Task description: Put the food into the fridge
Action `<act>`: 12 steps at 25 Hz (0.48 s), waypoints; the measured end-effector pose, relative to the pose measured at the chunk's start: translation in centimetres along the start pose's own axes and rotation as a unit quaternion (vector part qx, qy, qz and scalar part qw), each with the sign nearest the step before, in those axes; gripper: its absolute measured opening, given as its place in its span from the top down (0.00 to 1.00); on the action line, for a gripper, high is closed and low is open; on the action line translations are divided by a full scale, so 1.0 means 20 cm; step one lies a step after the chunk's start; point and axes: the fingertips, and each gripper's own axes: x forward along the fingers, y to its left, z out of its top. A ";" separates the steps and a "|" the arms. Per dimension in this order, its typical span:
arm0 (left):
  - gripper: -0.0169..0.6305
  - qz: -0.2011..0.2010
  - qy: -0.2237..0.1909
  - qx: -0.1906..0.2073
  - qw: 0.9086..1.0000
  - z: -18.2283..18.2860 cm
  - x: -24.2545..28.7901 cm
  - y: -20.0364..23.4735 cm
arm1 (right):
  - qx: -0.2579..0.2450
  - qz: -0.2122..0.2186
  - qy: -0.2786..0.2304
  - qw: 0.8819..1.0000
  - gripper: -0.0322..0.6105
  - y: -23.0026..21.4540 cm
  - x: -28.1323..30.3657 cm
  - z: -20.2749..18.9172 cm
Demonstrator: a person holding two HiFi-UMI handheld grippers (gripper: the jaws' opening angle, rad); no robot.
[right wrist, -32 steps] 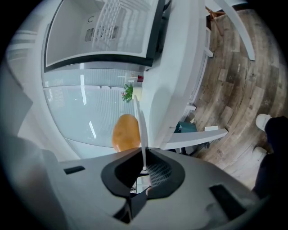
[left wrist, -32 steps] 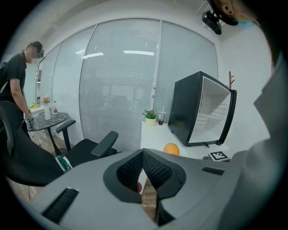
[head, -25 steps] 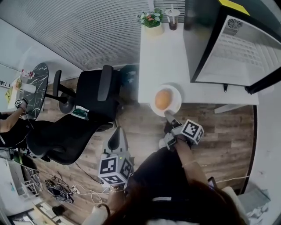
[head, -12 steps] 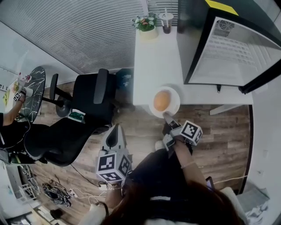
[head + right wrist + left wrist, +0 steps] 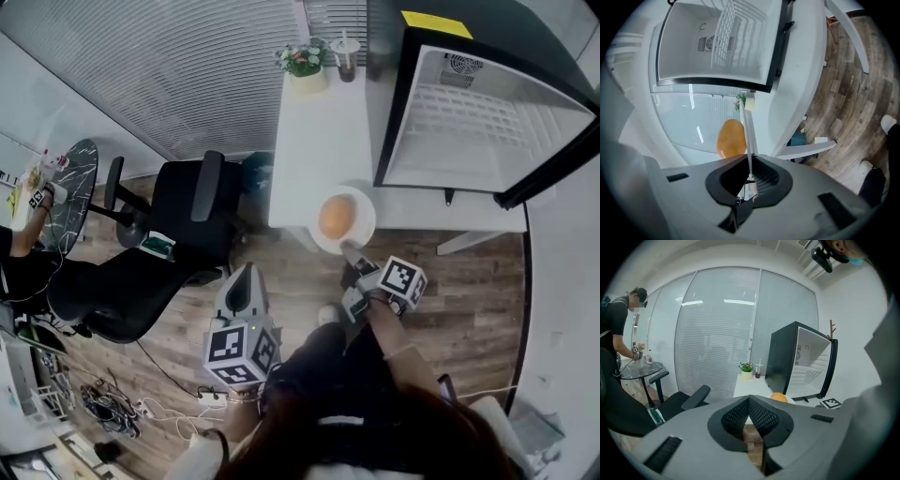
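Note:
A round orange piece of food point(image 5: 336, 217) lies on a white plate point(image 5: 366, 210) held over the front edge of the white table point(image 5: 319, 131). My right gripper point(image 5: 349, 251) is shut on the plate's near rim; in the right gripper view the plate point(image 5: 749, 131) runs edge-on between the jaws with the food point(image 5: 731, 138) on its left. The small black fridge point(image 5: 478, 122) stands open on the table, with its white inside and wire shelf showing. My left gripper point(image 5: 246, 281) hangs low over the floor, shut and empty, its tips point(image 5: 749, 400) touching.
A black office chair point(image 5: 178, 234) stands left of the table. A potted plant point(image 5: 302, 61) and a cup with a straw point(image 5: 347, 45) sit at the table's far end. The fridge door point(image 5: 830, 366) is swung open. Another person point(image 5: 618, 329) works at a round table far left.
The head view has shifted, showing more of the fridge's inside. The plate stays pinched in my right gripper at the table's front edge. The left gripper has hardly moved.

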 end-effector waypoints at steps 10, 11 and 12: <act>0.98 0.008 -0.016 -0.008 1.000 0.05 -0.01 -0.22 | -0.006 0.004 0.026 1.000 0.93 0.03 -0.16 0.11; 0.98 0.010 -0.017 -0.009 1.000 0.05 -0.01 -0.23 | -0.007 0.005 0.029 1.000 0.93 0.04 -0.17 0.12; 0.98 0.012 -0.018 -0.010 1.000 0.05 -0.01 -0.25 | -0.007 0.005 0.032 0.999 0.93 0.04 -0.19 0.13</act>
